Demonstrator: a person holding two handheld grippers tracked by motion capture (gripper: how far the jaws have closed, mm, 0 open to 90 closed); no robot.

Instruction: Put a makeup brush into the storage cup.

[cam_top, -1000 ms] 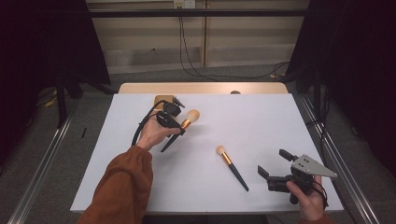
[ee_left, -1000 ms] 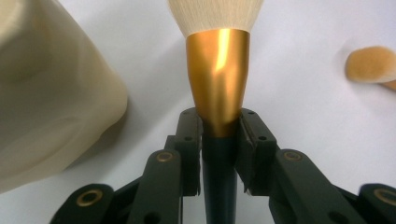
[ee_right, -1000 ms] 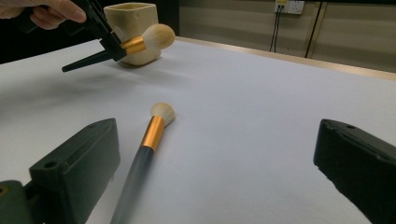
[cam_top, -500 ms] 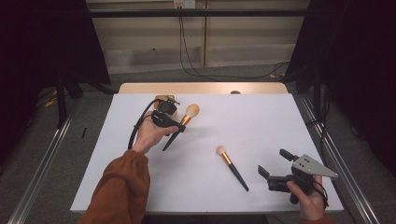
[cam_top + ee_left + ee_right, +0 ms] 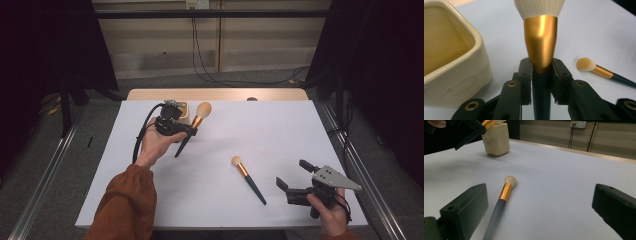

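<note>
The large brush [image 5: 192, 129] has a pale, rounded bristle head, a gold ferrule and a dark tapering handle. The left claw [image 5: 189, 132] pinches it just below the ferrule, pads pressed on the handle from both sides; bristles point up and away, above the white bench [image 5: 280, 130], just beside the cream holder [image 5: 181, 111]. A smaller brush [image 5: 248, 179] of the same colours lies flat on the bench, near the right claw [image 5: 295, 176], whose jaws stand spread apart and hold nothing.
</note>
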